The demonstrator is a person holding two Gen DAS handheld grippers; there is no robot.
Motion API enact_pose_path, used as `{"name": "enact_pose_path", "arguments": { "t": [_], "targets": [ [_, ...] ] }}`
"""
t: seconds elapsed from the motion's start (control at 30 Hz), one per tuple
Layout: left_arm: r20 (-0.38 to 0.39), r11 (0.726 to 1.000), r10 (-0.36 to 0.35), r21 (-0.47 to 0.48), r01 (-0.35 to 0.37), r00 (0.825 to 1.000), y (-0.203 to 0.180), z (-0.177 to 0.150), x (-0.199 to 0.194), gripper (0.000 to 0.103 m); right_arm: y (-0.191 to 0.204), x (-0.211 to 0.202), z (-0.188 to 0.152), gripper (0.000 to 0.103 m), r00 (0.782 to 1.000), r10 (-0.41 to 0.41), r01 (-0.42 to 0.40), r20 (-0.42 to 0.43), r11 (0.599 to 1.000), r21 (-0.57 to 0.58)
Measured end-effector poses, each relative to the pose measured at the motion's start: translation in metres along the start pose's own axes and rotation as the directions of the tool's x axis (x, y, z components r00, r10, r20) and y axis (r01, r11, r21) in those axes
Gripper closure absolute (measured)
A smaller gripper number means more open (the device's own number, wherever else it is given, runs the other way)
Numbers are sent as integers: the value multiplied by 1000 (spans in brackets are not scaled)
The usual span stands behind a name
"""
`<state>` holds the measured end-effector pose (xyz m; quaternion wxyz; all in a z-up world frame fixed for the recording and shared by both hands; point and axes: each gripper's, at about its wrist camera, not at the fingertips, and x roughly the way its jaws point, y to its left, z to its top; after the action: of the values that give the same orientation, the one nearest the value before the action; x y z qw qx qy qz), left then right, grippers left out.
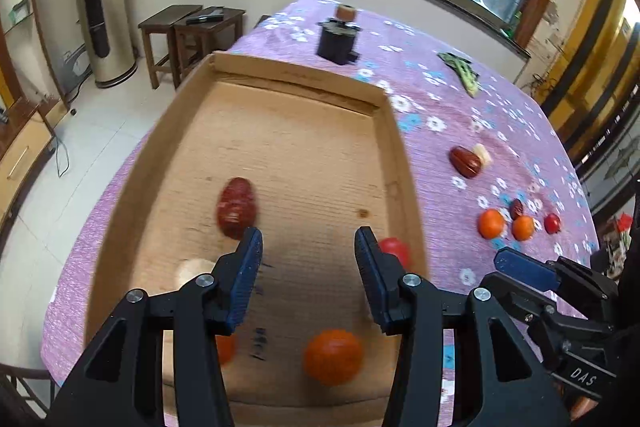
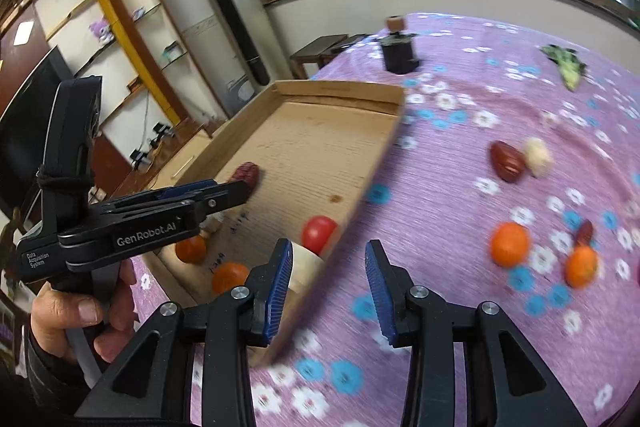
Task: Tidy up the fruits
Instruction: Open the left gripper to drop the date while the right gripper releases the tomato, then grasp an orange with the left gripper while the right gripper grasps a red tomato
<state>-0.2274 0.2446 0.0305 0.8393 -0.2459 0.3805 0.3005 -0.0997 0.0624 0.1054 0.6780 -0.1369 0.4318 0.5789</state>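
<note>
A shallow cardboard tray (image 1: 396, 131) sits on a table under a purple flowered cloth (image 1: 440, 75), filling the centre of the left wrist view. The left gripper (image 1: 308, 247) hangs over the tray's near half with its blue-padded jaws parted and nothing between them. Inside the tray lie a large dark red date (image 1: 237, 207) left of centre, an orange (image 1: 333, 357) at the lower middle, a red tomato (image 1: 394, 250) against the right wall behind the right finger, and a pale item (image 1: 192, 269), partly hidden at the lower left, that is too blurred to name.

In the right wrist view the right gripper (image 2: 327, 281) is at the lower centre, over the tray's near right corner and the cloth just beside it, its jaws likewise apart and empty. A hand (image 2: 80, 311) at the lower left grips the handle of the left gripper.

Fruit remains on the cloth to the right of the tray: a second date (image 2: 507, 161) touching a pale lump (image 2: 538, 151) in the middle right, and lower down two oranges (image 2: 510, 245) with a small date (image 2: 585, 231) between them. At the far end stand a black holder (image 2: 398, 55) and green vegetables (image 2: 566, 65).
</note>
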Motion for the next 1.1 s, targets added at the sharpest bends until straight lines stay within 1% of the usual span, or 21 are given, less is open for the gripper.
{"name": "enact_pose_path", "arguments": {
  "t": [0.07,0.2,0.23,0.27,0.33,0.43,0.53,0.63,0.73,0.8,0.9,0.93,1.0,1.07,1.1],
  "targets": [
    [-2,1000,-1,27,1,1000,-13,-1,0,57,-13,-12,-7,62,1000,-18,17,12,1000,23],
    [-9,997,-29,72,29,1000,-37,-5,-1,56,-35,-29,-19,61,998,-59,58,26,996,61],
    [-12,996,-36,86,37,999,-45,-6,-1,53,-44,-35,-23,60,997,-72,69,31,994,80],
    [-13,995,-37,90,38,999,-49,-6,-2,47,-50,-39,-25,59,996,-77,74,33,993,93],
    [-9,994,-46,103,47,999,-62,-8,-3,39,-61,-47,-31,59,995,-92,87,38,990,115],
    [-17,990,-74,115,75,997,-77,-12,-3,39,-82,-60,-39,59,992,-120,112,45,982,154],
    [-46,984,-112,134,117,993,-96,-17,1,39,-100,-72,-47,59,987,-154,141,55,972,187],
    [-77,979,-133,147,144,988,-116,-21,6,19,-119,-84,-54,58,980,-189,170,63,959,226],
    [-49,968,-150,194,156,988,-141,-26,6,19,-135,-92,-61,57,975,-214,191,66,947,257],
    [-29,961,-175,213,178,984,-152,-28,7,19,-145,-96,-65,57,971,-228,201,67,939,278],
    [-44,962,-208,174,212,977,-160,-28,17,19,-157,-102,-70,56,966,-250,220,67,929,298],
    [-45,958,-237,155,241,971,-161,-28,21,19,-160,-104,-72,56,964,-258,227,67,926,303],
    [-31,956,-262,130,264,965,-162,-30,26,19,-167,-106,-74,56,960,-270,237,67,920,313],
    [-49,956,-264,117,268,963,-163,-30,33,19,-173,-105,-74,57,958,-280,247,62,916,317],
    [-70,954,-270,118,277,960,-165,-29,37,19,-176,-104,-74,56,954,-293,260,60,913,315]
  ]
}}
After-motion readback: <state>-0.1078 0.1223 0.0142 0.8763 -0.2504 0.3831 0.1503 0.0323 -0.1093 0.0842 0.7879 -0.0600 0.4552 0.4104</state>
